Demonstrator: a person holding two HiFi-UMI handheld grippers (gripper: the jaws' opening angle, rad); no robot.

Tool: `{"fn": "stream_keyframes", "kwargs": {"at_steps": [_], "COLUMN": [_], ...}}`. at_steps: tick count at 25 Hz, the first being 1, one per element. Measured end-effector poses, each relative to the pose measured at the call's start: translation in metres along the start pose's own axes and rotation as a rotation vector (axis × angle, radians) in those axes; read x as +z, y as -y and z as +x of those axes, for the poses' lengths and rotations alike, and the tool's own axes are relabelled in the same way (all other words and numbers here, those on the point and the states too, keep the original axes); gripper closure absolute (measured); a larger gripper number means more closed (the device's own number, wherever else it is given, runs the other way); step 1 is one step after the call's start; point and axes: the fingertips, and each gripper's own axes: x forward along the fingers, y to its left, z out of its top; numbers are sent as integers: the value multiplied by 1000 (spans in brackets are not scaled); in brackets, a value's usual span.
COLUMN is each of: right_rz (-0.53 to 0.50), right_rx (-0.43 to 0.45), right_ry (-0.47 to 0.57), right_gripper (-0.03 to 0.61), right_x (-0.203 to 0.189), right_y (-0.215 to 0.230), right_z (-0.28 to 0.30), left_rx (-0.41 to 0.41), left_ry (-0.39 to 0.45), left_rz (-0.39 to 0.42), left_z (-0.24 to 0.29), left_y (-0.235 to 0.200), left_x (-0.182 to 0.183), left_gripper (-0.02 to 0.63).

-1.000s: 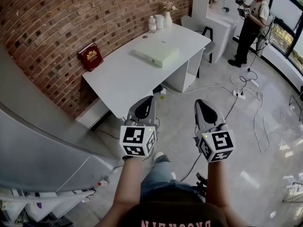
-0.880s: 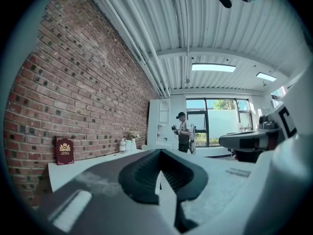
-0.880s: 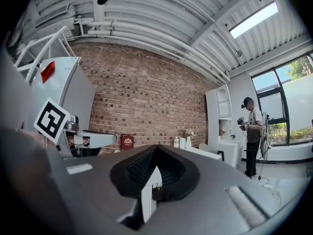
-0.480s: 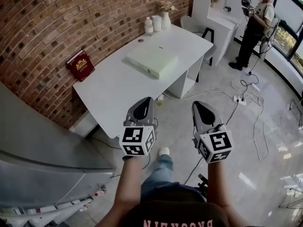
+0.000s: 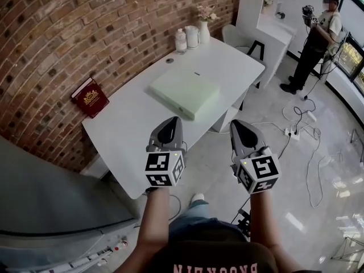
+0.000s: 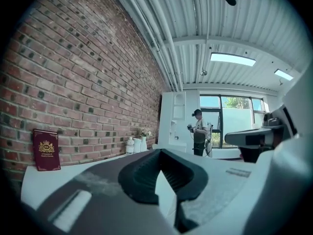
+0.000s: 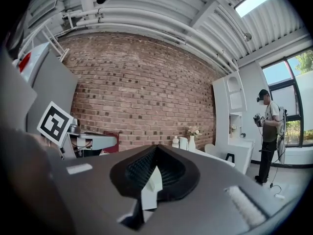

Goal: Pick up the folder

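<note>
The folder is a flat pale green case lying on the white table, toward its right half. My left gripper is shut and empty, held level over the table's near edge, short of the folder. My right gripper is shut and empty too; it hangs over the floor beside the table's front right side. In the left gripper view the shut jaws meet at the left gripper's tip, with the right gripper alongside. From the right gripper view its own tip points at the brick wall.
A dark red book leans on the brick wall at the table's left end. Bottles and a vase stand at the far end. A person stands at the back right. Cables lie on the floor. A grey cabinet fills the left.
Both grippers have come forward together toward the table. The table and folder now sit nearer and lower in the head view. Both pairs of jaws stayed shut.
</note>
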Motion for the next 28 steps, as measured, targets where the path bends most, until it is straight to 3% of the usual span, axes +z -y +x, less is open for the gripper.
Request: {"fn": "stream_keyframes", "kwargs": {"at_steps": [14,28], "right_rz": [-15,-25], "right_rx": [55,261], "right_ry": [-46,-55], "right_gripper": [578,578], "right_x": [-4,-14], "right_y": [26,73], "right_z": [108,226], "left_rx": [65,313], "left_ry": [-10,-19], "left_rz": [-45,-84], "left_z": [72,138], "left_y": [-69,-124], "left_x": [1,-10], "left_gripper": [615,615]}}
